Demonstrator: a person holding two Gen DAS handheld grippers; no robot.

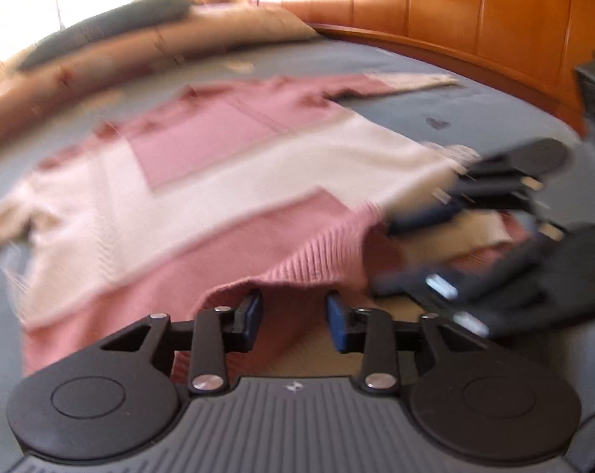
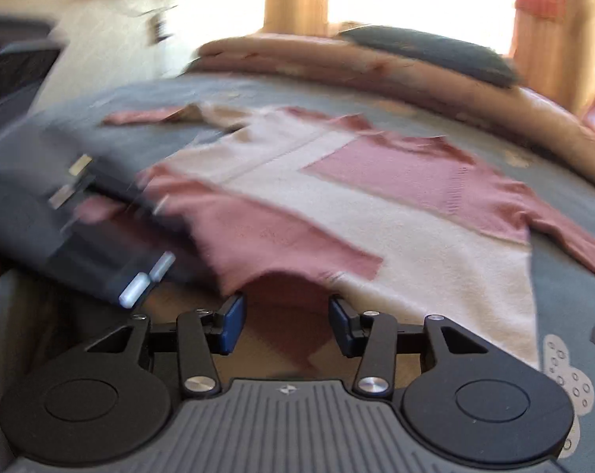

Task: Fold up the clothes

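A pink and cream knitted sweater (image 1: pixel 226 173) lies spread on a grey-blue bed sheet (image 1: pixel 415 79); it also shows in the right wrist view (image 2: pixel 376 213). My left gripper (image 1: pixel 294 317) is open, its blue pads at the sweater's raised pink hem. My right gripper (image 2: pixel 285 321) is open at the hem too, with the edge arched just ahead of it. Each gripper shows blurred in the other's view: the right one (image 1: pixel 475 236) at the hem's right side, the left one (image 2: pixel 100 244) at its left side.
A folded tan quilt (image 1: pixel 140 55) with a dark grey pillow (image 1: pixel 112 23) lies along the bed's far side. An orange wooden headboard (image 1: pixel 475 12) stands at the right in the left wrist view. Bright windows with curtains (image 2: pixel 297 0) are behind. Both views are motion-blurred.
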